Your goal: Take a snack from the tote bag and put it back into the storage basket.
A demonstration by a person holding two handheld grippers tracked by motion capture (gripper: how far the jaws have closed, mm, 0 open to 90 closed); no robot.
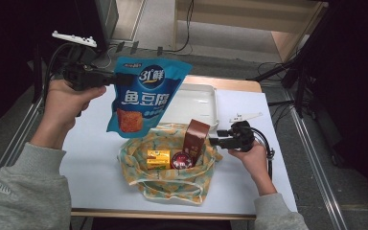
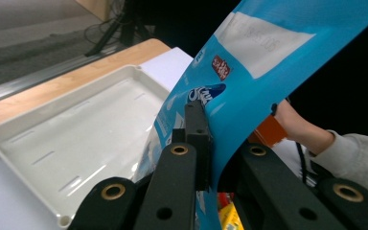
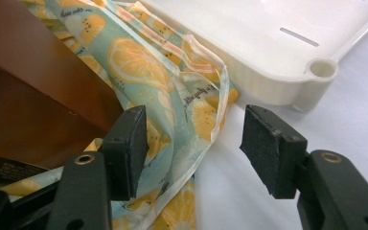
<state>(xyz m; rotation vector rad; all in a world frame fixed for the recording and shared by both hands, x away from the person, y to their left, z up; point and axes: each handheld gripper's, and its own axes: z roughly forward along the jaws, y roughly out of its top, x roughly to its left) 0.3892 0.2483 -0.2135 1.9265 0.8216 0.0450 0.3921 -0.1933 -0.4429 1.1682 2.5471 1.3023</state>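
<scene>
Blue and glossy, the plastic snack pouch [image 1: 143,98] with a picture of fried tofu hangs in mid-air over the left half of the white tabletop [image 1: 91,163], pinched at its top edge by the left tongs [image 1: 109,79], which are clamped tight on the film so the bag dangles free above the cloth bag's left rim. Down below sits a soft fabric bag printed with lemon slices [image 1: 172,184], its mouth slumped wide open, and inside it a tall brown carton [image 1: 195,139] stands upright beside a small yellow box [image 1: 158,159] and a dark red round packet [image 1: 182,160]. Over on the right, the right tongs [image 3: 191,143] wait apart, gripping nothing, at the bag's rim, likely ready to hold the opening steady. Behind, a shallow white plastic tray [image 1: 199,103] lies bare.
</scene>
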